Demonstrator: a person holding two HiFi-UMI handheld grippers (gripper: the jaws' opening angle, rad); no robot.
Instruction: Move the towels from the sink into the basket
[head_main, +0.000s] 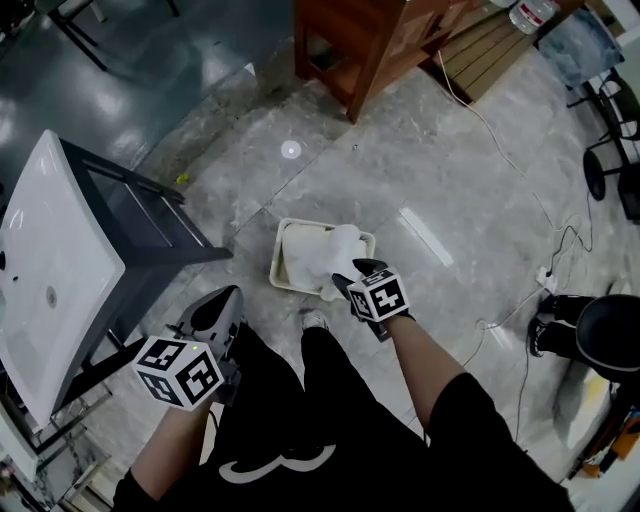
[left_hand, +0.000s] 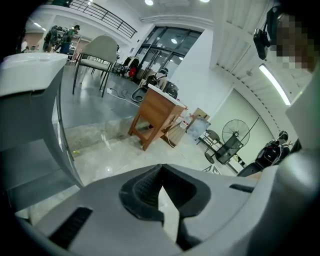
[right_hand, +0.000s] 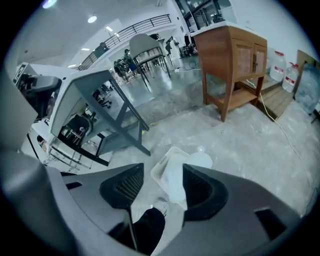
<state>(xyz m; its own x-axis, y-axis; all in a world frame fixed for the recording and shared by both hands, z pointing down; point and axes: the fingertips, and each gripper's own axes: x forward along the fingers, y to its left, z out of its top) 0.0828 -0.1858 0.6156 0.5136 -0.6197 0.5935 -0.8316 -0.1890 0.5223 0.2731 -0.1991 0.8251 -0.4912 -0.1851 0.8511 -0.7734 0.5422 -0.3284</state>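
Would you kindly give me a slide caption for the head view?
Right tool above the floor basket, white towel heaped in it; left tool near the white sink.

bright, even indoor light from ceiling lamps (right_hand: 92, 19). white glare spots on the glossy floor (head_main: 290, 149) beyond the right claw (head_main: 350, 278). both gripper views bulge like a fisheye, with dark rounded corners. nearest the lens, the picture goes soft.

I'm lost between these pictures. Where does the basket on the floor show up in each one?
Head view: the basket is on the floor at picture centre.
Left gripper view: not in it.
Right gripper view: the basket is low centre, seen between the jaws.
Shared landmark: the wooden cabinet.
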